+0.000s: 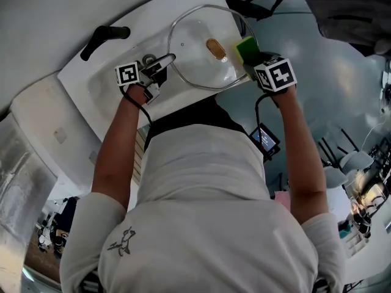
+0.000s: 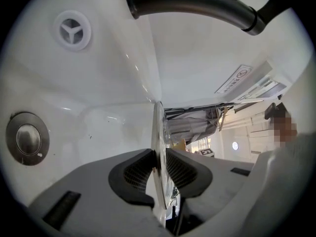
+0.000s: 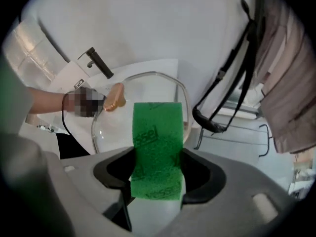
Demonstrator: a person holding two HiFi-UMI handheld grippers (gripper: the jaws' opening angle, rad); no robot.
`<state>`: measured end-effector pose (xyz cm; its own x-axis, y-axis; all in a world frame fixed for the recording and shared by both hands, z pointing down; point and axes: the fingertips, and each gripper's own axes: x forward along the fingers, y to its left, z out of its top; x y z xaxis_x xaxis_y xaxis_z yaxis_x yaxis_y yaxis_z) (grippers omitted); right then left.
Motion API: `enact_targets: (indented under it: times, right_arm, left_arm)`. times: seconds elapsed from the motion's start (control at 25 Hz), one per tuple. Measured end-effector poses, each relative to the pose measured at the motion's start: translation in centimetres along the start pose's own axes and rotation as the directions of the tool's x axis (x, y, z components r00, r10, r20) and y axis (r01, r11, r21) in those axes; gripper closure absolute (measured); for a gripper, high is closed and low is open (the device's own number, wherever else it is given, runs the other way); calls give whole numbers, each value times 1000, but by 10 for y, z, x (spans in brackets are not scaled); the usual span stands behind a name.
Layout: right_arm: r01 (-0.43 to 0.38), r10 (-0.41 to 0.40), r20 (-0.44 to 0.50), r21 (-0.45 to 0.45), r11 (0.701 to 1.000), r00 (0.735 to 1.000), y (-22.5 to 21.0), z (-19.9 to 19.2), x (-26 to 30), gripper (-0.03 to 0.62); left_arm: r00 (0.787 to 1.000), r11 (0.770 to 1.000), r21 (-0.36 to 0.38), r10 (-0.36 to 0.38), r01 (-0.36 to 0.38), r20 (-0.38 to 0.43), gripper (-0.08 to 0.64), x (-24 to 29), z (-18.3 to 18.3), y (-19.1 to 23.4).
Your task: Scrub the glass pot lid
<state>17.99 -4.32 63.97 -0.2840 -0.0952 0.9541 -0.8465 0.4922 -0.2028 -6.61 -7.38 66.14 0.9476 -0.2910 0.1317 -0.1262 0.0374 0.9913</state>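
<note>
1. A black faucet (image 1: 101,38) sits at the left end of the white sink (image 1: 104,81). In the left gripper view it arches across the top (image 2: 192,1), above the basin (image 2: 113,83). A round overflow opening (image 2: 72,29) and a metal drain plug (image 2: 27,138) are set in the basin's left side.
2. The left gripper (image 1: 164,61) reaches in from the sink's near edge. Its jaws are clamped on the left rim of the glass pot lid (image 1: 198,63). Its own view shows both dark pads (image 2: 133,174) pressed against the thin rim, which runs edge-on between them (image 2: 159,132).
3. The lid hangs over the right part of the sink, held up by that one rim. Its golden knob (image 1: 215,49) faces the head camera. From the right gripper view the lid (image 3: 111,127) is clear glass, with the knob (image 3: 116,97) at its upper left.
4. A green sponge (image 1: 247,47) lies at the lid's right rim, near the sink's right edge. Whether it presses on the glass cannot be told.
5. The right gripper (image 1: 252,58) points steeply down, and its jaws are closed on the sponge (image 3: 155,147). The sponge stands upright between the pads and sticks out past the fingertips (image 3: 155,179).
</note>
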Motion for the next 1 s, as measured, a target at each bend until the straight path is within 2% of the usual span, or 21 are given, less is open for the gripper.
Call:
enact_targets:
  times: [0.12, 0.24, 0.32, 0.48, 0.64, 0.8, 1.0]
  right_arm:
    - [20, -17, -32, 99, 995, 999, -16, -41, -2, 304]
    - [22, -18, -29, 128, 992, 999, -20, -51, -4, 304]
    - [14, -15, 7, 100, 995, 1000, -15, -33, -7, 304]
    - [20, -20, 85, 9, 1000, 996, -5, 31, -9, 304]
    - [65, -58, 69, -105, 992, 996, -5, 73, 2, 302]
    - [80, -73, 52, -151, 985, 996, 2, 72, 3, 302]
    - [45, -39, 49, -138, 989, 998, 32, 36, 2, 304]
  left_arm:
    - [1000, 1000, 4, 2, -2, 0, 473, 0, 1, 0]
    - [1000, 1000, 0, 4, -4, -5, 472, 2, 0, 0]
    - [1000, 1000, -11, 2, -2, -8, 472, 2, -1, -1]
    - [1000, 1000, 7, -4, 4, -10, 472, 3, 1, -1]
    - [1000, 1000, 13, 1, -1, -7, 473, 2, 1, 0]
    - [1000, 1000, 12, -9, 9, 15, 472, 1, 1, -1]
    - [998, 1000, 11, -12, 12, 54, 472, 1, 1, 0]
